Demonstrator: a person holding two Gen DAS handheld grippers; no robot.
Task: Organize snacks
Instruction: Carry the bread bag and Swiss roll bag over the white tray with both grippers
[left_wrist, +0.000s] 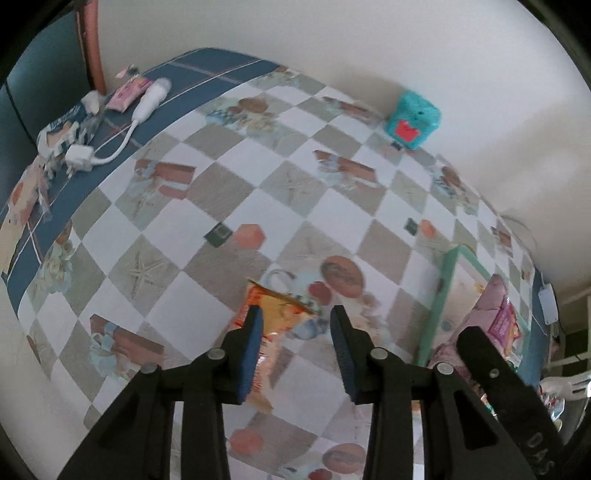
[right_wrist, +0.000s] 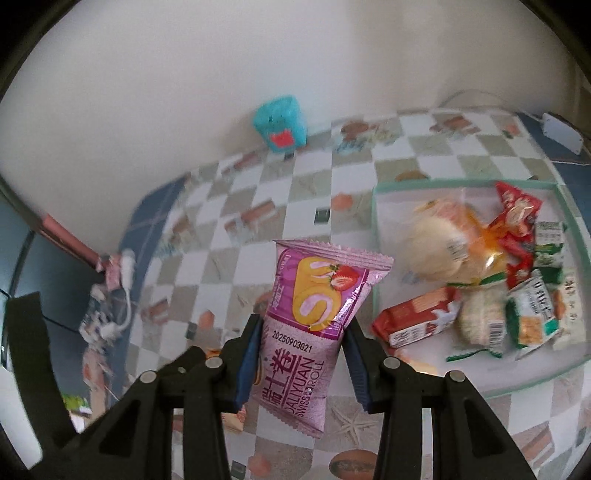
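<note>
Right wrist view: our right gripper (right_wrist: 301, 332) pinches a pink Swiss roll packet (right_wrist: 310, 317) above the tablecloth, left of the green-rimmed tray (right_wrist: 375, 236) where other snacks already lie. We judge this the carrying step; next we must bring it over the tray and let go. Our left gripper (left_wrist: 295, 325) stands narrow, an orange packet (left_wrist: 269, 314) against one pad.

- Both views were lit by soft, even daylight, with the pale wall (left_wrist: 332, 55) bright and no hard shadows.
- Fisheye distortion bent the checked tablecloth (left_wrist: 207, 206) and darkened the corners.
- The snacks in the tray (right_wrist: 476, 266) were smeared by motion blur.
- A small glare spot sat on the pink wrapper (right_wrist: 314, 314), whose print stayed sharp.
</note>
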